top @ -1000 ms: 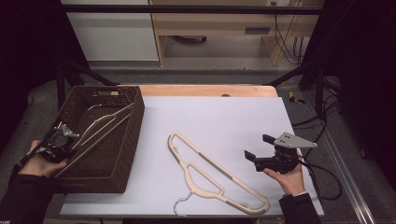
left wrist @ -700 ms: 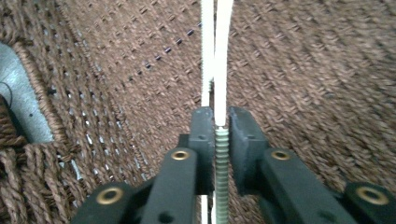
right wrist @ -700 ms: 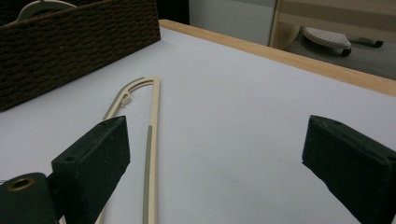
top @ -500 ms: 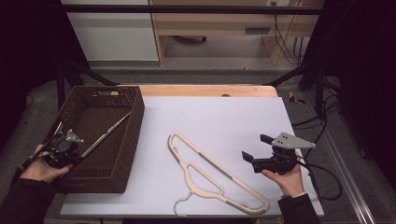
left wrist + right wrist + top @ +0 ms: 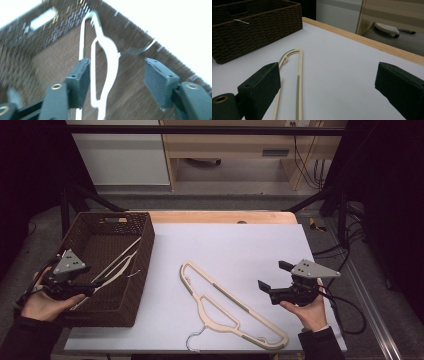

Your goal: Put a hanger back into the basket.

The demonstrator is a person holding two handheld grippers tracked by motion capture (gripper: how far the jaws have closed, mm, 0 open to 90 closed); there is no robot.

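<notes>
A cream hanger (image 5: pixel 119 263) lies slanted inside the dark wicker basket (image 5: pixel 145 245) at the table's left. My left gripper (image 5: pixel 93 284) hovers over the basket's near left corner, open, jaws pointing at the hanger. In the left gripper view the hanger (image 5: pixel 110 57) rests on the basket floor beyond the open left gripper (image 5: pixel 117 82), not gripped. A second cream hanger (image 5: pixel 225 305) lies flat on the white table. My right gripper (image 5: pixel 274 276) is held open to its right, empty. In the right gripper view that hanger (image 5: pixel 298 75) runs up between the wide-open jaws of the right gripper (image 5: pixel 327 87).
The basket (image 5: pixel 257 22) stands at the far left in the right gripper view. A wooden strip (image 5: pixel 225 216) edges the table's far side. Cables (image 5: pixel 345 305) trail off the table's right edge. Bare white tabletop (image 5: pixel 240 250) lies between basket and right gripper.
The hanger in the basket has dropped from a raised position to rest inside it. My left gripper has drawn slightly back toward the basket's near corner. The right gripper has barely moved.
</notes>
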